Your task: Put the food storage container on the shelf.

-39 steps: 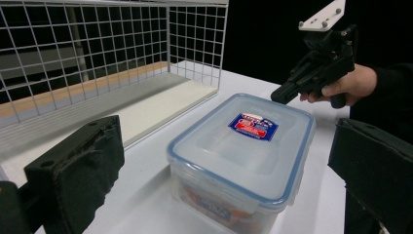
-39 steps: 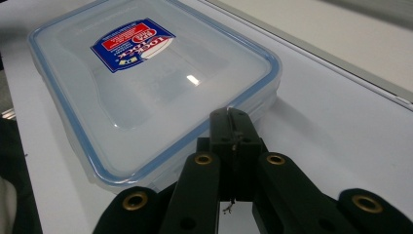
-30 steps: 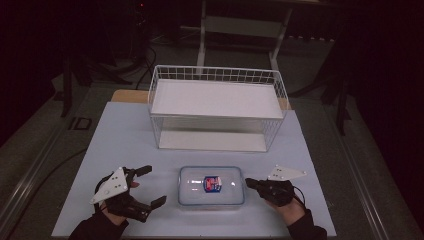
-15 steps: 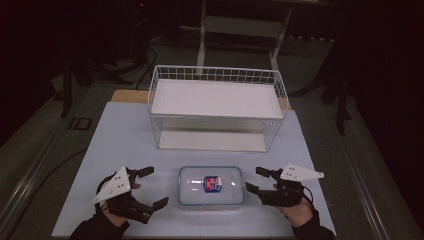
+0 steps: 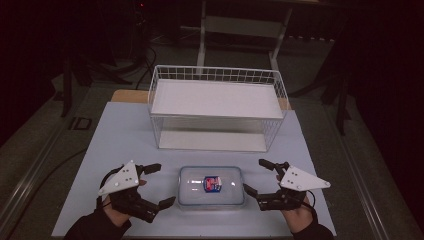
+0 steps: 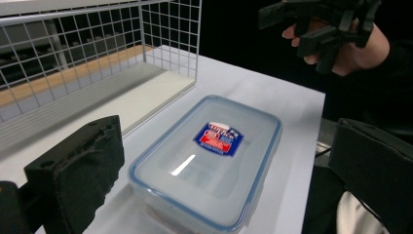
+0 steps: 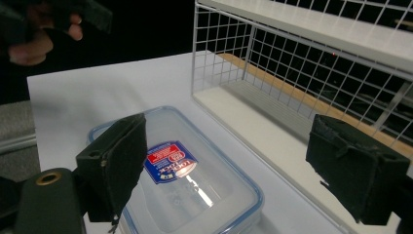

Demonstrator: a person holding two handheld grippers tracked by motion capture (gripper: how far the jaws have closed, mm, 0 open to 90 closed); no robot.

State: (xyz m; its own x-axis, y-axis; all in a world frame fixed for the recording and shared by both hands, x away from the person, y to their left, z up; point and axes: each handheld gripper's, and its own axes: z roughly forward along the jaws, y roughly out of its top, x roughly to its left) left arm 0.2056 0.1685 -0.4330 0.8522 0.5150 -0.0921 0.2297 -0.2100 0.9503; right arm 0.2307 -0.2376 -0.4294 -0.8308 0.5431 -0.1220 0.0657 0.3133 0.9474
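Note:
A clear plastic container [image 5: 211,186] with a blue-edged lid and a red and blue label lies flat on the white table near the front edge. My left gripper [image 5: 159,185] stands open just left of it, apart from it. My right gripper [image 5: 255,176] is off its right end; its jaws have just been opening and hold nothing. In the left gripper view the container [image 6: 209,161] lies below the wide-apart jaws, with the right gripper [image 6: 311,24] beyond. In the right gripper view the container [image 7: 185,180] sits low between open jaws, and the left gripper [image 7: 73,14] is at the far top left.
A white wire basket [image 5: 217,75] with a white board across its top stands behind the container, at the middle of the table [image 5: 125,135]. A wooden strip runs behind it. Dark floor and furniture legs surround the table.
The right gripper was shut beside the container's right end and now stands open. Both hands have lifted slightly. The container has not moved.

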